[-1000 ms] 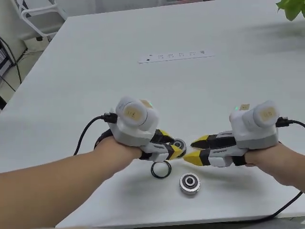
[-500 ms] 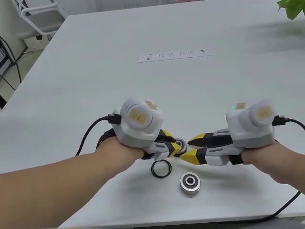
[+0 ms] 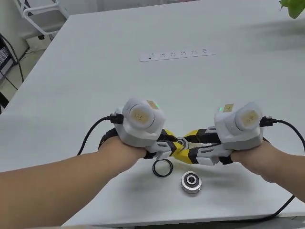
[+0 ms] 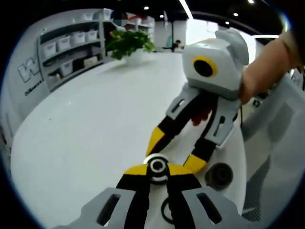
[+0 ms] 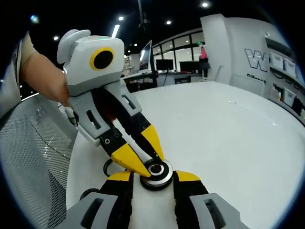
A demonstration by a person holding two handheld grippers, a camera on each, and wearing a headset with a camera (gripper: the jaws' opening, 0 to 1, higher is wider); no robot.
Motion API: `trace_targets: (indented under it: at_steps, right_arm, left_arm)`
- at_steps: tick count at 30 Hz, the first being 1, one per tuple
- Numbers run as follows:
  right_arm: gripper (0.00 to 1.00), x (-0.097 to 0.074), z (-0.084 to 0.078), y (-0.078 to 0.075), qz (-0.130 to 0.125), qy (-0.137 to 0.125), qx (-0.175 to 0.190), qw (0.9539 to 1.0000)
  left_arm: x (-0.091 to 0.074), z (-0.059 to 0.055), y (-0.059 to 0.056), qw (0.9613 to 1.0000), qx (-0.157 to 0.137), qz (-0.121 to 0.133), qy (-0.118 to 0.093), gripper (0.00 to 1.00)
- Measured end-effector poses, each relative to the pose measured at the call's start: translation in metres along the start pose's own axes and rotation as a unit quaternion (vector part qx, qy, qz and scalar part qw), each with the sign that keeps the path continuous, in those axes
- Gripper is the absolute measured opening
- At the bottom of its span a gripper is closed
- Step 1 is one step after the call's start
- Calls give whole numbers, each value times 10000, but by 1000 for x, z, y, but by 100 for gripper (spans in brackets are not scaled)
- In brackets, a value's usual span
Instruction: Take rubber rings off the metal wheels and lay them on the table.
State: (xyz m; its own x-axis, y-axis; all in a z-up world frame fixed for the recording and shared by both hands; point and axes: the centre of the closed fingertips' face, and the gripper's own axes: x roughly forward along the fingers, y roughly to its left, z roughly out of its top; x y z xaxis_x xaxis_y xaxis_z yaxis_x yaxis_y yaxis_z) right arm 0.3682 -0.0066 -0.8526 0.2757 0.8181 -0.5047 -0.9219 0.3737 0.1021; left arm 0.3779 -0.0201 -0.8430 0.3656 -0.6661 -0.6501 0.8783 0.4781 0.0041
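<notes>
At the left of the head view, a black cable [image 3: 88, 136] runs over the white table [image 3: 95, 71] to the left gripper [image 3: 176, 145], which a hand grasps near the table's front edge. Its jaws are closed on a metal wheel [image 3: 181, 142]. In the left gripper view, that wheel [image 4: 157, 165] sits pinched between the two yellow tips.

Just right of it, the right gripper [image 3: 190, 144] points back toward the left one, tip to tip. Its jaws stand apart, one yellow tip on either side of the same wheel. The right gripper view shows this closely: the wheel [image 5: 157, 172] lies in the gap of the right gripper [image 5: 153, 177] while the left gripper [image 5: 147, 160] clamps it from the far side. We cannot tell whether the right tips touch the wheel.

On the table below the grippers, a loose rubber ring [image 3: 154, 168] lies flat. Near it to the right, a second wheel [image 3: 191, 181] rests on its face.

Far back we see a power strip [image 3: 177, 55], and a plant [image 3: 293, 7] in the right corner.
</notes>
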Motion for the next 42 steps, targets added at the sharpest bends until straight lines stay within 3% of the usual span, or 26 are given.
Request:
trace_targets:
  at_steps: [21, 38, 42]
  right_arm:
    - [16, -13, -10, -4, -83, 67, 90, 9999]
    - [11, -15, -12, -5, -99, 91, 122, 9998]
    - [4, -17, -13, -7, -132, 97, 130, 9998]
  left_arm:
    - [0, -1, -2, 10000, -37, 37, -27, 14]
    - [-1, -1, -2, 9999, -104, 67, -33, 14]
    - [-1, -1, -2, 9999, -98, 69, -31, 14]
